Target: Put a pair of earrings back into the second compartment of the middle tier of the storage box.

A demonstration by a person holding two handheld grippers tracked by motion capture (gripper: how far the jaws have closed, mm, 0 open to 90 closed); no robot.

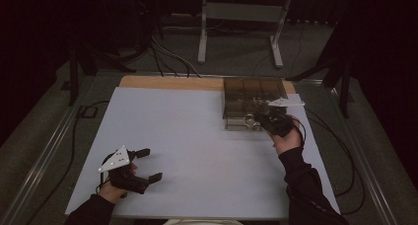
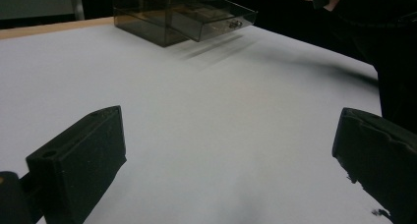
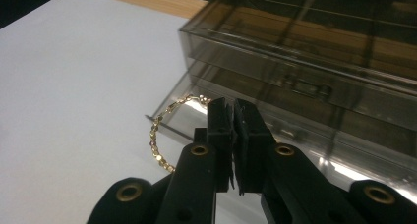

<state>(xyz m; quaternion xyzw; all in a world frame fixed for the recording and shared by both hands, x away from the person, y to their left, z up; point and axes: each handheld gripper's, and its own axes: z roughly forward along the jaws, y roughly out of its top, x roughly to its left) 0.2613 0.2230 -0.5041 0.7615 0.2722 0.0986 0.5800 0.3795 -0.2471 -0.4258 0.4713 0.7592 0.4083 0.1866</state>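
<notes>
- Right gripper (image 3: 232, 108), black, two-jawed: one of two tools. Its jaws are clenched, pads pressed together, pinching a single gold beaded chain bracelet (image 3: 160, 135). In the right gripper view the bracelet loops out from the pad tips toward 9 o'clock and hangs over the front edge of the open drawer.
- In the high view the right gripper (image 1: 260, 117) sits at the front of the box, at about 2 o'clock on the table, and the bracelet (image 1: 250, 119) shows as a small gold glint just beside its tips.
- Smoke-tinted clear plastic drawer box (image 3: 314, 52): one. Its lowest drawer (image 3: 196, 113) is pulled out toward the gripper; whether the bracelet touches the drawer floor cannot be told.
- Left gripper (image 1: 150, 165), black, with a grey three-cornered plate on top: released, jaws wide apart with nothing between them. It lies at about 8 o'clock on the table, well apart from the box.
- In the left gripper view the two jaws stand at either side over bare surface, with the box (image 2: 162, 17) and its open drawer (image 2: 216, 20) far off at 12 o'clock.
- White rectangular table mat (image 1: 187, 136): one, carrying the box, on a wooden table top (image 1: 162, 82).
</notes>
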